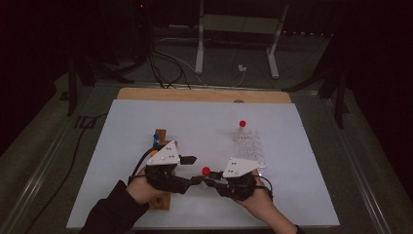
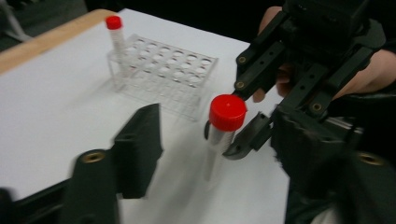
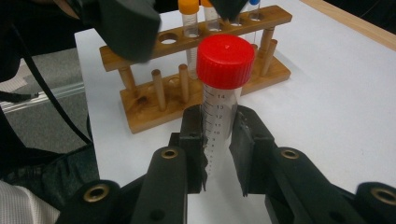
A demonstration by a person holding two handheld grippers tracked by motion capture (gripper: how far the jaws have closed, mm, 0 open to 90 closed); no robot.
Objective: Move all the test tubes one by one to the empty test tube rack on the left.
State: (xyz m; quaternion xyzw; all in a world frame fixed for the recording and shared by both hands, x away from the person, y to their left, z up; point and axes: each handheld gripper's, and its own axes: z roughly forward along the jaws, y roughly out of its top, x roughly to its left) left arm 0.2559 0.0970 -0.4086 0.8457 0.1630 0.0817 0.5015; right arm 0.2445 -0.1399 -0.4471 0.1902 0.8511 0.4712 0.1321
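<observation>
My right gripper [image 3: 219,140] has its jaws clamped on the clear body of a red-capped tube [image 3: 223,88], holding it upright above the white table [image 1: 292,146], roughly midway between my two hands in the high view. The pads press the graduated wall well below the cap. My left gripper [image 2: 210,140] sits just beside that tube with its jaws about half apart; the tube stands between them in the left gripper view, but I see no pad touching it. Behind the held tube, in the right gripper view, stands the wooden rack [image 3: 187,88] with an orange-capped tube [image 3: 189,16] and a blue-capped tube [image 3: 254,4] upright in its holes. Farther across the table, the clear plastic rack [image 2: 163,70] holds another red-capped tube [image 2: 115,35] upright at one corner, well apart from both grippers.
</observation>
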